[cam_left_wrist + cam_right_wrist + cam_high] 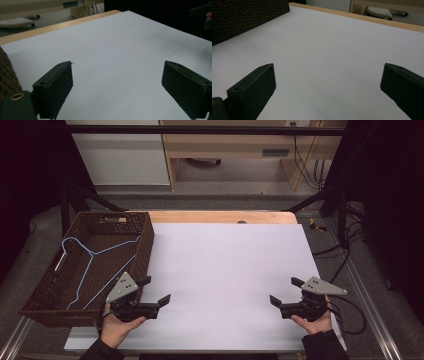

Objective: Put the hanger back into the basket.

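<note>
Seen from above, on a white sheet (225,270) over a wooden table (220,216): left gripper (156,291) just beside a brown wicker basket (145,245), jaws spread wide and holding nothing, and right gripper (285,292) well apart near the sheet's right edge, likewise released and empty. Inside the basket, lying flat, a blue wire hanger (90,257), untouched by either tool. From each gripper view, bare sheet between the black jaws, with the basket wall (247,17) off to the left.
</note>
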The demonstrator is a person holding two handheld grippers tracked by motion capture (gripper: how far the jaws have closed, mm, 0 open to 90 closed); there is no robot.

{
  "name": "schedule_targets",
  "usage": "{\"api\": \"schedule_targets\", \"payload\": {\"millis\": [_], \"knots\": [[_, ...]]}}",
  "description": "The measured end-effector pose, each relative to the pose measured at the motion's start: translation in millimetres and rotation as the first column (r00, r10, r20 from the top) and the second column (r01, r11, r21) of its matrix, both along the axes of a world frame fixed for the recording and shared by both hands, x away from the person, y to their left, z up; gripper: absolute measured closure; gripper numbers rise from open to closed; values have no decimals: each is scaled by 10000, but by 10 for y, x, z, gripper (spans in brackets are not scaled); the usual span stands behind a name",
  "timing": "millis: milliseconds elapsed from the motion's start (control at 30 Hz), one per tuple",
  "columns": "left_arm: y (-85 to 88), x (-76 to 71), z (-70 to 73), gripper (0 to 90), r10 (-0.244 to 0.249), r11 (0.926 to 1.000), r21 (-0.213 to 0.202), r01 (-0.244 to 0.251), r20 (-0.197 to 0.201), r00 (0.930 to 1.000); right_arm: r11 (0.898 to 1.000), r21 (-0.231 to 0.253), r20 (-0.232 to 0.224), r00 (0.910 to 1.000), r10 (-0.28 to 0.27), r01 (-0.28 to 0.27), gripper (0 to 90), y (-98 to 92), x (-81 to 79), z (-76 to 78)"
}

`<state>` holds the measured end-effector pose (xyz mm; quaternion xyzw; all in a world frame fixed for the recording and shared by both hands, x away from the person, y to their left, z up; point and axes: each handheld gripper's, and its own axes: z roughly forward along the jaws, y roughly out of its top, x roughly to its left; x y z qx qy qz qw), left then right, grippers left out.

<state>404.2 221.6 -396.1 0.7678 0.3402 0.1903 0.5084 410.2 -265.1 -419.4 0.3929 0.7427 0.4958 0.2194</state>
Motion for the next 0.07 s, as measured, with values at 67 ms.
{"api": "schedule_targets", "payload": {"millis": [67], "knots": [[-11,7,-41,89,-75,10000,17,75,-150,9999,10000,3,-5,10000,-6,6,6,-3,-2,1]]}}
